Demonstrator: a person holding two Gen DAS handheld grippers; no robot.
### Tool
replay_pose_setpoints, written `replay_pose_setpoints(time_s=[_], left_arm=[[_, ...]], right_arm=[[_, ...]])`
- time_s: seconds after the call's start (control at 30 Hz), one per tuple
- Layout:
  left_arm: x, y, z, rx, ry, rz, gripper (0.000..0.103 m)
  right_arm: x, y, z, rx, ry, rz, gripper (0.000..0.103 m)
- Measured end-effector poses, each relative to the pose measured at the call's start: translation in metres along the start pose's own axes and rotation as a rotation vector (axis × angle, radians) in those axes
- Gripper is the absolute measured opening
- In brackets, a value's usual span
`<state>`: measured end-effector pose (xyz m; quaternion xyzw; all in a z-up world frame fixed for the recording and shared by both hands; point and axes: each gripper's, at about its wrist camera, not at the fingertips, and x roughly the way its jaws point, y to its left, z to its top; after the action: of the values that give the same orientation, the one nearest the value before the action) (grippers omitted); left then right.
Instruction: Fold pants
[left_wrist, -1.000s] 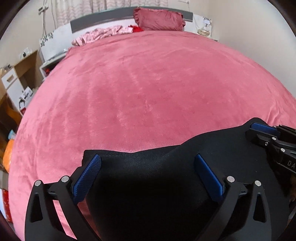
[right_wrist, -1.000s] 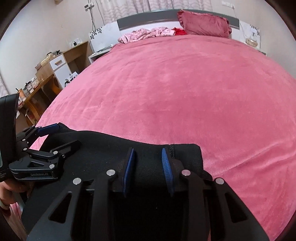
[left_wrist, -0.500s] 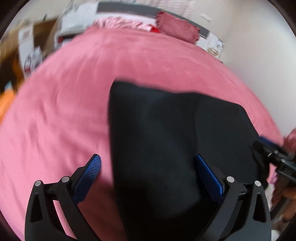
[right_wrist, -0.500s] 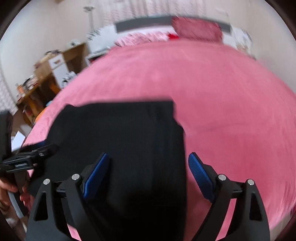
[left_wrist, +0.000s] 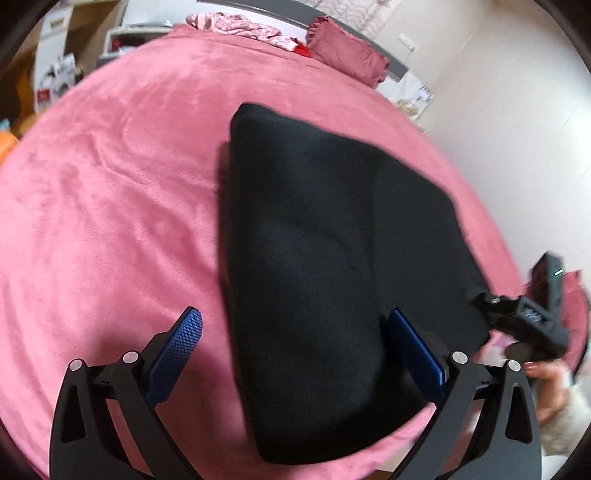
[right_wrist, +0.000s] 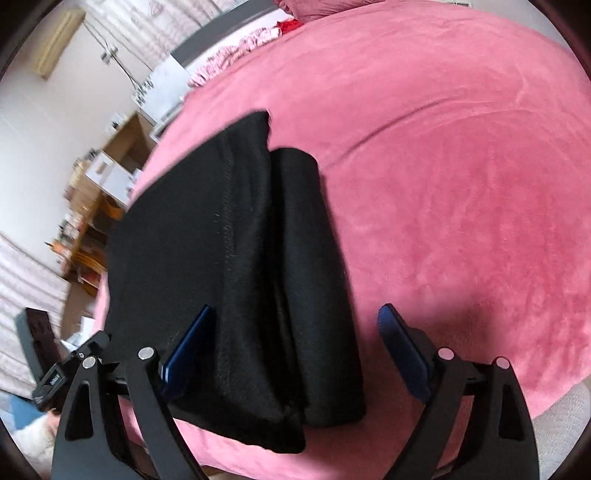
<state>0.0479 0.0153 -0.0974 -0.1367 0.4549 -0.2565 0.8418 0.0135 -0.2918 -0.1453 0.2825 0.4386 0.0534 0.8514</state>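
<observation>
Pink plush blanket covers the bed and fills most of both wrist views. Black folded pants lie flat on it near the close edge, running from about 12 o'clock toward 6 o'clock in the left wrist view; in the right wrist view the pants show stacked layers with a thicker fold along the 3 o'clock side. A dark pink pillow sits at the headboard, at about 1 o'clock. The left gripper has its jaws wide apart, astride the pants edge, pads clear of the fabric. The right gripper has just been opening; its jaws stand wide apart over the pants, and neither pad presses the cloth.
</observation>
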Motion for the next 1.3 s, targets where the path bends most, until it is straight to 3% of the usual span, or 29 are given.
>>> replay_pose_setpoints(time_s=[0.07,0.17,0.7,1.1,1.17,1.3], left_arm=[[0.001,0.003,0.003,-0.025,0.003,-0.037,0.100],[0.015,0.005,0.001,-0.059,0.081,-0.060,0.100],[0.018,-0.022,0.001,0.008,0.050,0.063,0.100],[0.014,-0.020,-0.004,-0.014,0.084,0.043,0.100],[0.017,-0.022,-0.008,-0.002,0.118,0.008,0.100],[0.017,-0.026,-0.013,0.037,0.114,0.021,0.100]], right_arm=[[0.005,-0.005,0.003,0.029,0.030,0.042,0.090],[0.010,-0.008,0.002,0.041,0.050,0.069,0.091],[0.019,-0.005,-0.001,0.040,0.047,0.089,0.101],[0.020,-0.004,-0.003,0.042,0.046,0.091,0.101],[0.020,-0.004,-0.002,0.043,0.046,0.093,0.101],[0.020,-0.005,-0.002,0.043,0.047,0.094,0.101]])
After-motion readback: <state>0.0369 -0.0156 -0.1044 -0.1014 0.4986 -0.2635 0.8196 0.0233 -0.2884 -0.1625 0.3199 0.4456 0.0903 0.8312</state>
